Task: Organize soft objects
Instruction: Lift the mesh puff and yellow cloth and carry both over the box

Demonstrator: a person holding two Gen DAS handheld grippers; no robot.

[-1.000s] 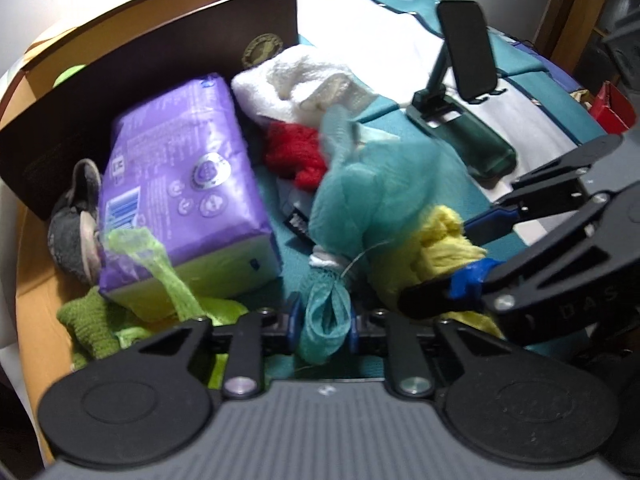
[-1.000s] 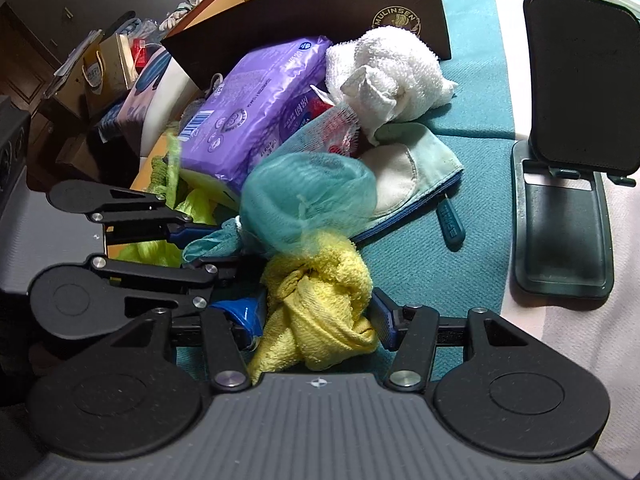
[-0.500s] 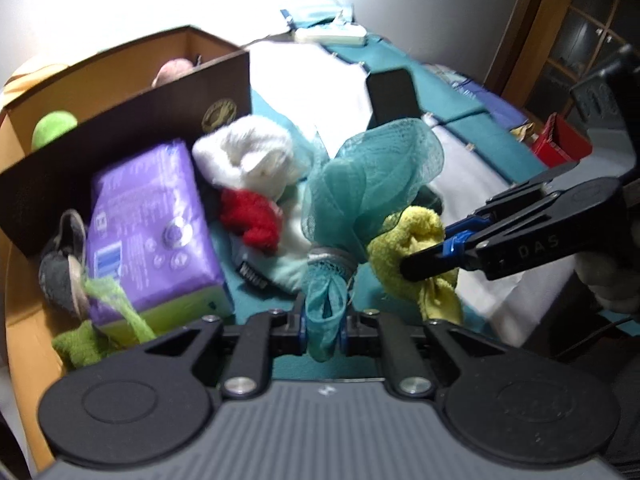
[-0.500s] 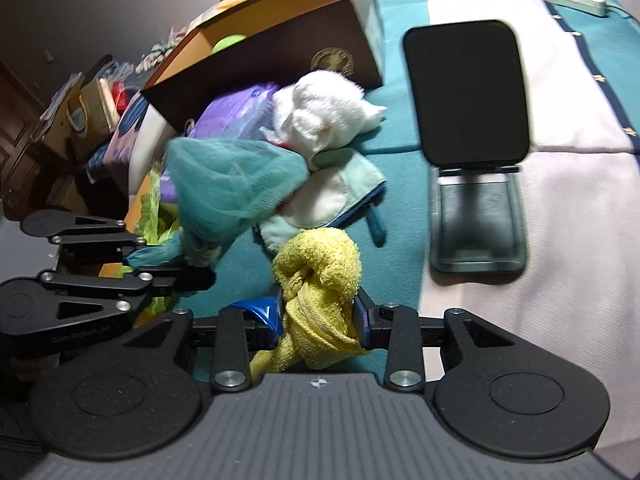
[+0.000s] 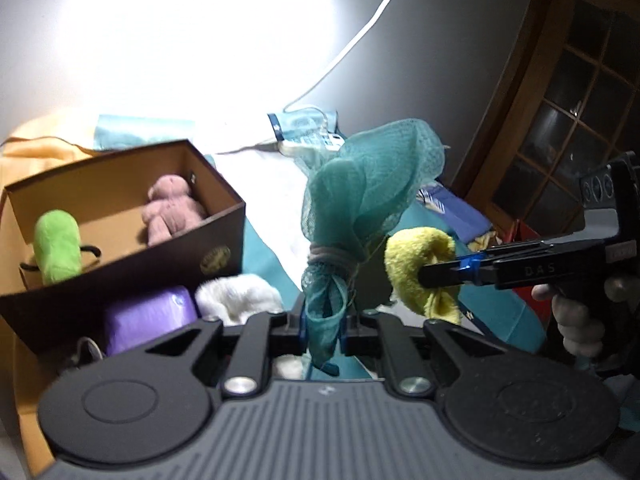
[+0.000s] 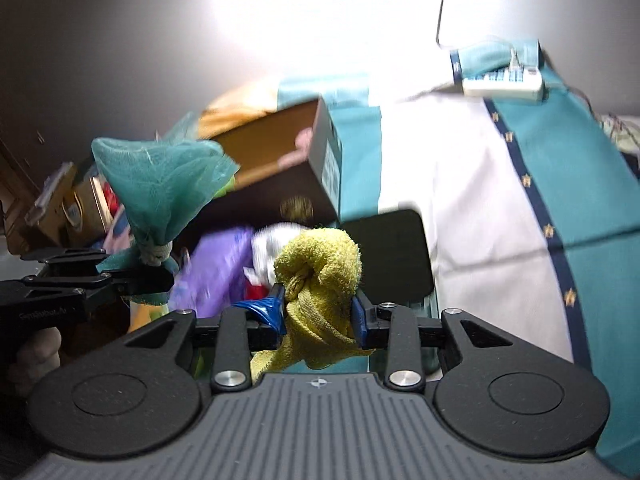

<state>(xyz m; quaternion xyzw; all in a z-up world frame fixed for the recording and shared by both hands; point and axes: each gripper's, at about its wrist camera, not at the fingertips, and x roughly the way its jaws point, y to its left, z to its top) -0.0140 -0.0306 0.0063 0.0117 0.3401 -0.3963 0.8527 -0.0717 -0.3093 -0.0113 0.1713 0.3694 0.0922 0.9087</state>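
Left hand-held gripper [image 5: 323, 326] clenches teal mesh pouf [image 5: 372, 184] (tail); right hand-held gripper [image 6: 318, 314] grips yellow towel [image 6: 320, 268].

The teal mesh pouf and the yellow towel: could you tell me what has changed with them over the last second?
Both were lifted clear of the pile: the left gripper raised the teal mesh pouf, the right gripper the yellow towel. Both grips held. The purple pack and brown box stayed put.

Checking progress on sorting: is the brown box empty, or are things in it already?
Not empty. The brown box is open on top and holds a pink plush and a green plush.
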